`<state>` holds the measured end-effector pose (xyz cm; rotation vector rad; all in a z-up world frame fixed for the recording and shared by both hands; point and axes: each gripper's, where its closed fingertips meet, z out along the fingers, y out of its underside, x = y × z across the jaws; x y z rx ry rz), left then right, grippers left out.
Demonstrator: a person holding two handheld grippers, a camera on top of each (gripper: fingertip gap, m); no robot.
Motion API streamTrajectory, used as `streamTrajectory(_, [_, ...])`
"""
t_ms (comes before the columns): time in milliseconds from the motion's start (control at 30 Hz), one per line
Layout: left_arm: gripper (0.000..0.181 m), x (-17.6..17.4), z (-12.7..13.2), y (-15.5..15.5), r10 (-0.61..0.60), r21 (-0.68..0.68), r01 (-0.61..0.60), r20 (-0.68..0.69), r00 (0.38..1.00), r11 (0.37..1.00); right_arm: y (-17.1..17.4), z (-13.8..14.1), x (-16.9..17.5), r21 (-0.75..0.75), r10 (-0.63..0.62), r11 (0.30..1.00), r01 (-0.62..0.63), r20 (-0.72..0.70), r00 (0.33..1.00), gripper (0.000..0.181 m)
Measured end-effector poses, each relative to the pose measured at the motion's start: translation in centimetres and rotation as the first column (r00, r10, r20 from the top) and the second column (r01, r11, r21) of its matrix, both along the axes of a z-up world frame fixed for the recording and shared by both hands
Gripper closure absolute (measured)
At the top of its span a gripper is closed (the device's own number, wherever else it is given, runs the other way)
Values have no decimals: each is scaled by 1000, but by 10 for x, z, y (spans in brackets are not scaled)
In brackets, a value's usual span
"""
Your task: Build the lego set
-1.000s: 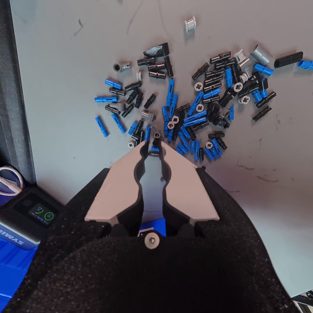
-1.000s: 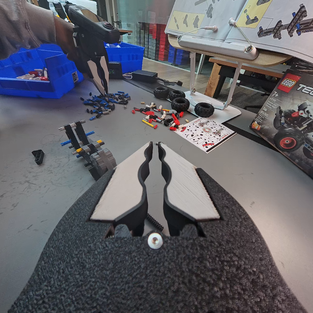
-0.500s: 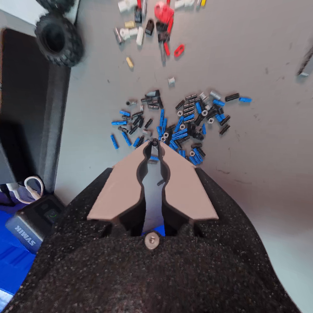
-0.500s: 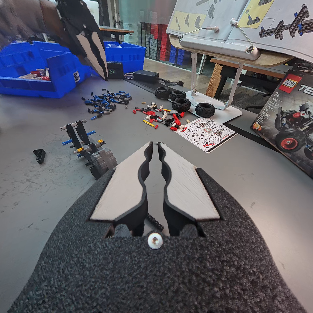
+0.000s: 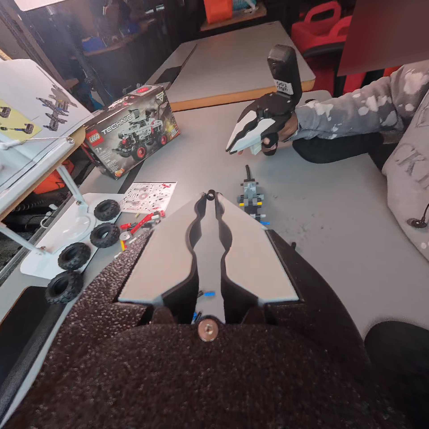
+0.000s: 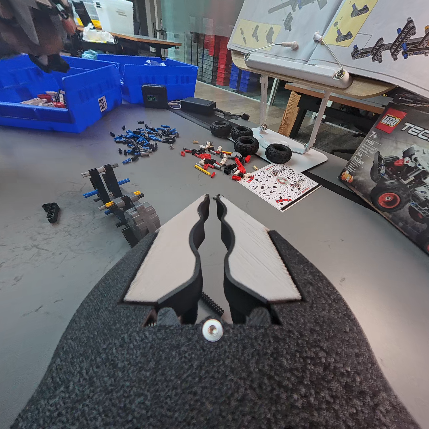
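Note:
My left gripper (image 5: 210, 195) is shut on a small black pin (image 5: 210, 194), held in the air above the grey table (image 5: 313, 209). The part-built black and grey chassis (image 5: 251, 200) lies just beyond its tips, to the right. In the right wrist view the chassis (image 6: 120, 199) lies to the left of my right gripper (image 6: 212, 197), which is shut and empty low over the table. The right gripper also shows in the left wrist view (image 5: 234, 148), held by a hand. The left gripper is a blurred shape in the top left of the right wrist view (image 6: 50, 62).
A pile of blue and black pins (image 6: 144, 141) and a pile of mixed red parts (image 6: 218, 162) lie beyond the chassis. A loose black piece (image 6: 51, 210), several tyres (image 6: 246, 145), a sticker sheet (image 6: 278, 185), the set's box (image 6: 394, 174), an instruction stand (image 6: 297, 69) and blue bins (image 6: 76, 97) surround them.
My left gripper has lifted the black pin out of the pin pile and swung up and round to face the chassis. The right gripper has stayed still.

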<state>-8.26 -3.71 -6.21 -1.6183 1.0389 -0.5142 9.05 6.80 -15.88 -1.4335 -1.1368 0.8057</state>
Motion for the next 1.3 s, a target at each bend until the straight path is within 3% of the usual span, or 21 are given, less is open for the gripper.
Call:
streamTrajectory(100, [171,26,-14,-17,-28,-9,28,61,998,1000,0,1,0,5,-4,1000,4,-2,1000,176])
streamTrajectory(267, [171,68,-91,-49,-97,-159,91,-27,995,983,-1,1,-1,13,-5,1000,5,2,1000,176])
streamTrajectory(367, [171,71,-134,-58,-118,-251,83,-126,985,965,-2,-3,-2,14,-7,1000,7,16,1000,176])
streamTrajectory(467, [171,64,-156,-62,-141,-322,73,-192,971,944,-1,-3,-2,24,-18,1000,18,18,1000,176])
streamTrajectory(733, [171,53,-182,-67,-158,-374,43,-281,947,926,1,-4,-3,26,-29,999,28,28,999,176])
streamTrajectory(1167, [170,49,-187,-71,-144,-401,11,-301,943,916,0,-4,-3,24,-24,999,23,31,999,176])
streamTrajectory(1300, [161,47,-185,-71,-125,-424,4,-259,958,906,0,-4,-3,21,-25,999,24,30,999,176])
